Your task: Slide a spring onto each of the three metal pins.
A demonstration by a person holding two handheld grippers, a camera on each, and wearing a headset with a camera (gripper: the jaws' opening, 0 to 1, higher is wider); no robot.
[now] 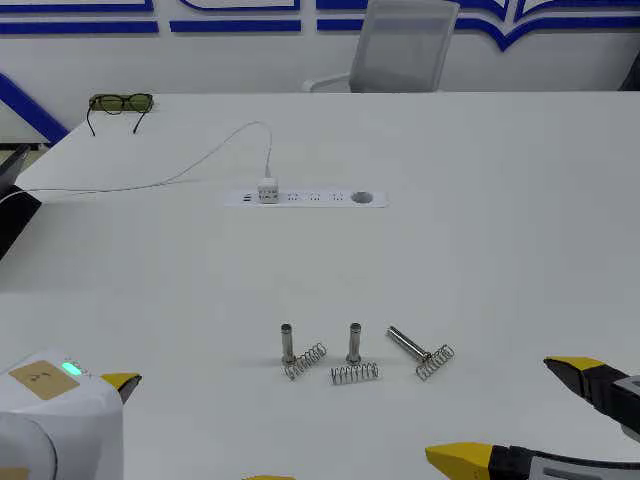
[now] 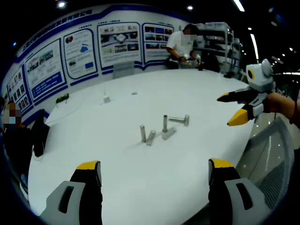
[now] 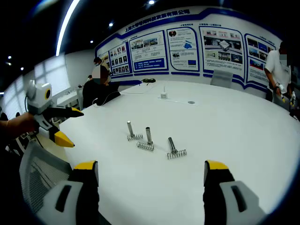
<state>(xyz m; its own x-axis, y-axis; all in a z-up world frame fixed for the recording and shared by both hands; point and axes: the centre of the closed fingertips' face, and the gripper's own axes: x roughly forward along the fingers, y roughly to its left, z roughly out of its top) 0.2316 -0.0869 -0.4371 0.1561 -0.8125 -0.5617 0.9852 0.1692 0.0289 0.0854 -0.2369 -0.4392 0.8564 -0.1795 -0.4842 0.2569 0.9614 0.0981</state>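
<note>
The three pins (image 1: 353, 343) are gleaming as smooth, polished metal, and the springs (image 1: 355, 374) lying beside them are showing as bare grey metal wire. The white surface (image 1: 480, 250) is looking smooth with a soft sheen, and the far power strip (image 1: 305, 198) is appearing as white plastic. The left gripper (image 2: 154, 165) and right gripper (image 3: 151, 165) are showing yellow-tipped, black and grey plastic-looking jaws, lightly glossy.

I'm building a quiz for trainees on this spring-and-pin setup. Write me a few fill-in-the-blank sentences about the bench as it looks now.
1. The left pin and middle pin stand ___.
2. The right pin lies on its ___.
3. The number of springs already on a pin is ___.
4. The left tool and right tool are both ___.
Missing words: upright; side; zero; open.
</note>
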